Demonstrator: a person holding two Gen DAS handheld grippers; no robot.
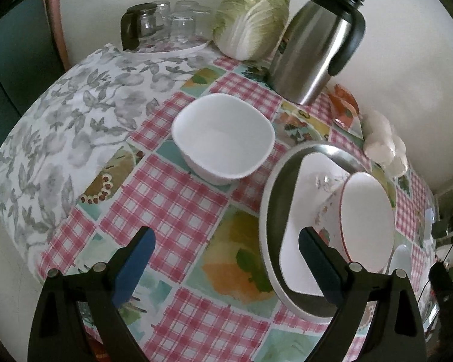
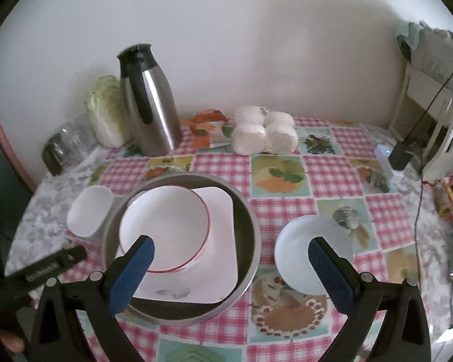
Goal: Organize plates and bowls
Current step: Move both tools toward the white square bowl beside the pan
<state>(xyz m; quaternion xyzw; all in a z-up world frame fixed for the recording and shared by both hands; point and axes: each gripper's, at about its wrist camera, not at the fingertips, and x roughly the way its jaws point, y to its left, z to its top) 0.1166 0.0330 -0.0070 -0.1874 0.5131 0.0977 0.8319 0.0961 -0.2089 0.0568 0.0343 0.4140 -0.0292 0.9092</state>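
Observation:
A metal basin [image 2: 252,226] holds a white square plate [image 2: 222,229] with a red-rimmed white bowl [image 2: 163,226] lying on it. To the basin's left stands a white square bowl [image 1: 223,135], which also shows in the right wrist view [image 2: 90,211]. A small round white plate [image 2: 314,250] lies to its right. My left gripper [image 1: 226,238] hovers open over the tablecloth, just in front of the square bowl, with the basin [image 1: 268,211] at its right finger. My right gripper [image 2: 231,246] is open above the basin's right side, its right finger over the small plate. Neither holds anything.
At the back stand a steel thermos jug [image 2: 148,102], a cabbage [image 1: 252,19], several glasses on a tray [image 1: 178,24] and white round buns [image 2: 264,134]. A white appliance with a black cable [image 2: 432,114] stands at the right. The checked tablecloth [image 1: 166,199] drops off at the near edge.

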